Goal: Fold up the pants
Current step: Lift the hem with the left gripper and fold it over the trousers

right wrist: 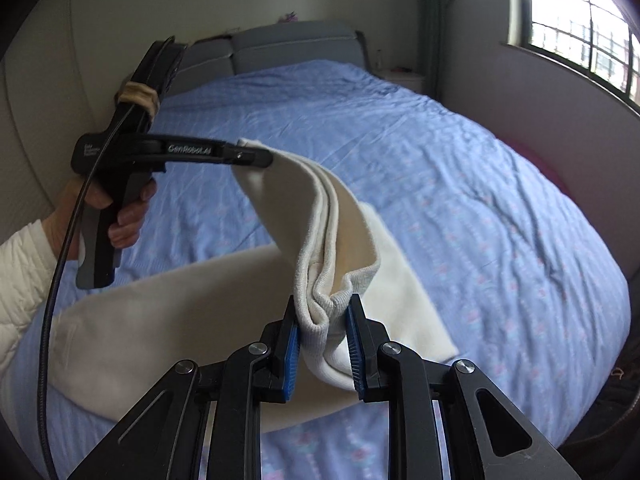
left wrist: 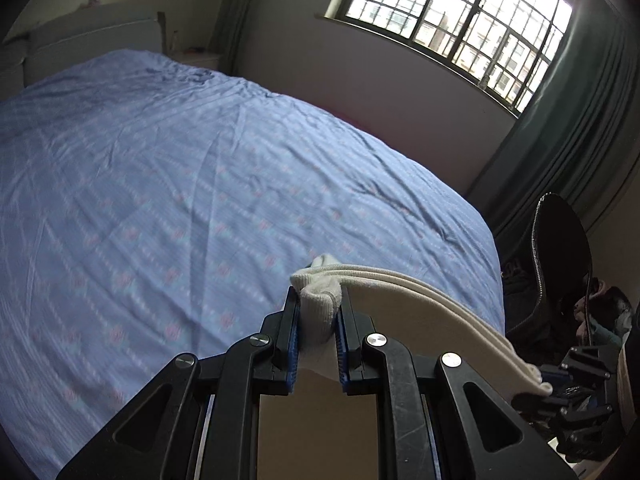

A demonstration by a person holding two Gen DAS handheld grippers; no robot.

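Holding 1 cream pants [right wrist: 344, 216] w/ 2 grippers, left gripper [left wrist: 318, 312], right gripper [right wrist: 323, 316], 1 bed [right wrist: 480, 200]

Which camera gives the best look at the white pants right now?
The right wrist view: the white pants stretch between the left tool and right tool, trailing onto the bed. The left wrist view shows only the pinched edge running right.

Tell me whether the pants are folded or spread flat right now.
Partly folded: the pants hang with layered edges between the left gripper and right gripper, both clamped on; the lower part trails onto the bed.
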